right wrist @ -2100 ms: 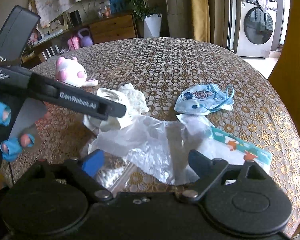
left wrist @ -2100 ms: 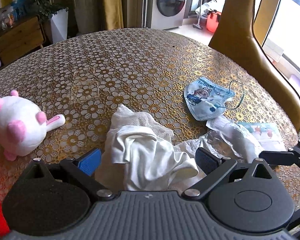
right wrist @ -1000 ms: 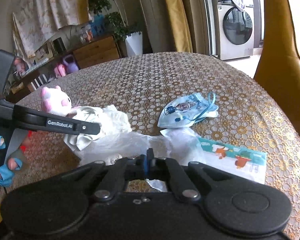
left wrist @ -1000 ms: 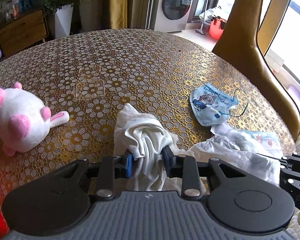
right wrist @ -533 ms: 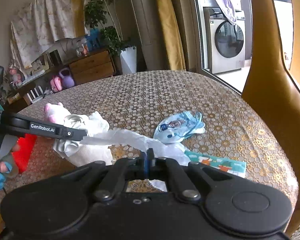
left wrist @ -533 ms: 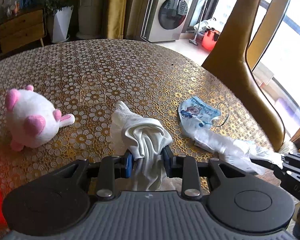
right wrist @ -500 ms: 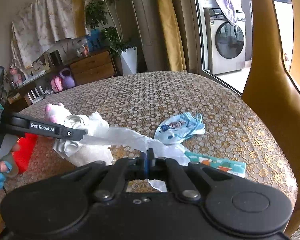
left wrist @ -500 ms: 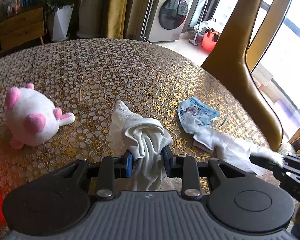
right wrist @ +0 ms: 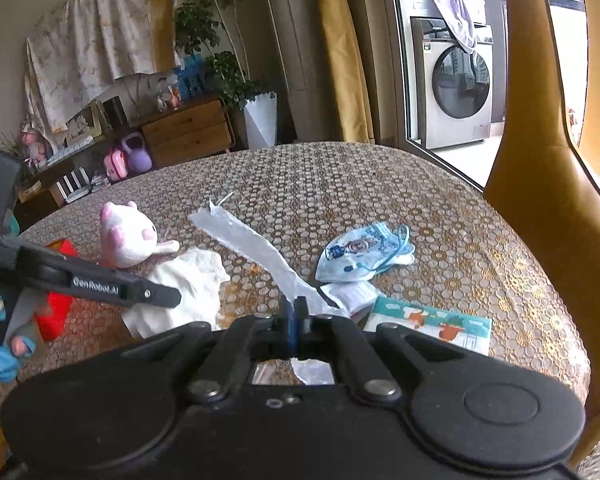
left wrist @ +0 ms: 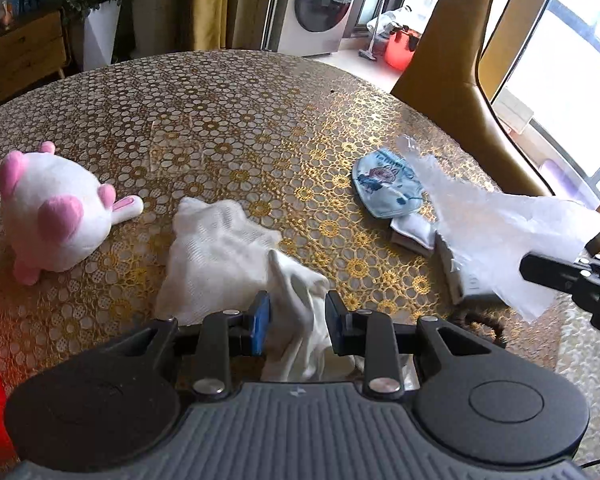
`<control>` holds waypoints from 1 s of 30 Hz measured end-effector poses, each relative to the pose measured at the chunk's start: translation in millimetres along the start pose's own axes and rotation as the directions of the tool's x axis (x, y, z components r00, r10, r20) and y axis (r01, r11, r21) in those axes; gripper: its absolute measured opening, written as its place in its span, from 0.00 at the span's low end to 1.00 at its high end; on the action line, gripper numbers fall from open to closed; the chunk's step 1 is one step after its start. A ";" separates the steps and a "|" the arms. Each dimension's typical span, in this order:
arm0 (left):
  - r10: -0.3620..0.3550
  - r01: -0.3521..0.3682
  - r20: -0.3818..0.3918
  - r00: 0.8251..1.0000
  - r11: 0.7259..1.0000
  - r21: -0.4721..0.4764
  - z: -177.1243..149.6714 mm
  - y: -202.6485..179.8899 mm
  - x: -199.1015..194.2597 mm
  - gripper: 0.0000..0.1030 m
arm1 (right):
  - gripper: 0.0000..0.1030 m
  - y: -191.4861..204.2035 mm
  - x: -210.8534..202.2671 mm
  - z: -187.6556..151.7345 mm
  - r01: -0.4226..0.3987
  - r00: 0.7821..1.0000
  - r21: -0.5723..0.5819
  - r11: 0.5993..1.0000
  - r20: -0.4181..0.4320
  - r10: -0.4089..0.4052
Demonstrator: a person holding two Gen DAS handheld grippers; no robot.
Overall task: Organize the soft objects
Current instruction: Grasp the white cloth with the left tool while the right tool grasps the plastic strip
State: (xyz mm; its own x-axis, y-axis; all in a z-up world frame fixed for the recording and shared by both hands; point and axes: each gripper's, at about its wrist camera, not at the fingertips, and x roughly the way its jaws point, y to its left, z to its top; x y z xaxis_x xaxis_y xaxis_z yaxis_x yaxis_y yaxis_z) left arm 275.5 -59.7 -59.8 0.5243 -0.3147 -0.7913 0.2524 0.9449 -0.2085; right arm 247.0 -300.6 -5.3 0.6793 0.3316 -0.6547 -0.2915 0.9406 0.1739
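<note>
My left gripper [left wrist: 296,322] is shut on a white cloth [left wrist: 220,256] whose far part lies on the gold-patterned table [left wrist: 228,120]; it also shows in the right wrist view [right wrist: 188,284]. My right gripper [right wrist: 295,322] is shut on a clear plastic bag [right wrist: 260,252] and holds it off the table; the bag hangs at the right in the left wrist view [left wrist: 496,220]. A pink and white plush toy [left wrist: 52,212] sits at the left. A blue face mask [left wrist: 388,188] lies right of the cloth.
A printed packet [right wrist: 432,324] and a small white pack [left wrist: 414,232] lie near the mask. A yellow chair back [left wrist: 456,72] stands at the table's far right edge. A red object [right wrist: 56,308] sits at the left near edge.
My right gripper has lifted the plastic bag clear of the cloth and the table. My left gripper still pinches the white cloth, with its pads slightly wider apart.
</note>
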 end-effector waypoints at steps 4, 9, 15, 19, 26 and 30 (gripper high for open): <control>0.013 -0.013 0.014 1.000 0.999 0.031 -1.7 1.9 -4.2 0.26 | 0.00 -0.1 2.0 -1.9 -0.001 1.000 0.000 1.000 -0.011 0.001; 0.010 -0.009 -0.008 1.000 1.000 0.026 -4.1 3.4 0.5 0.26 | 0.00 4.0 1.0 -1.8 -0.009 1.000 -0.008 1.000 -0.008 0.009; 0.004 -0.004 -0.053 0.999 1.000 0.000 -6.7 2.0 20.3 0.28 | 0.00 6.6 3.1 -4.5 -0.016 1.000 -0.011 1.000 -0.020 0.016; 0.024 -0.024 -0.059 0.998 1.000 0.008 -10.3 -0.8 30.9 0.28 | 0.00 3.4 4.7 -6.3 -0.014 1.000 -0.008 1.000 -0.028 0.013; 0.058 -0.058 -0.022 0.998 0.998 -0.011 -13.4 1.3 24.2 0.09 | 0.00 -2.9 7.8 -10.6 -0.004 0.999 0.005 1.000 -0.037 0.004; 0.047 -0.046 0.023 0.999 0.998 -0.043 -12.8 9.0 5.9 0.08 | 0.00 -0.9 4.2 -10.8 -0.005 0.999 0.007 1.000 -0.032 0.005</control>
State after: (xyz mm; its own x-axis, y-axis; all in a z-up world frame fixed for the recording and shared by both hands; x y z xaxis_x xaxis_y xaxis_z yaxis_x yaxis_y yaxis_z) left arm 270.5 -51.9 -73.8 0.5541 -0.2714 -0.7870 0.1924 0.9615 -0.1961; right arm 242.8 -300.9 -16.1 0.6560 0.3339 -0.6768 -0.2899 0.9395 0.1825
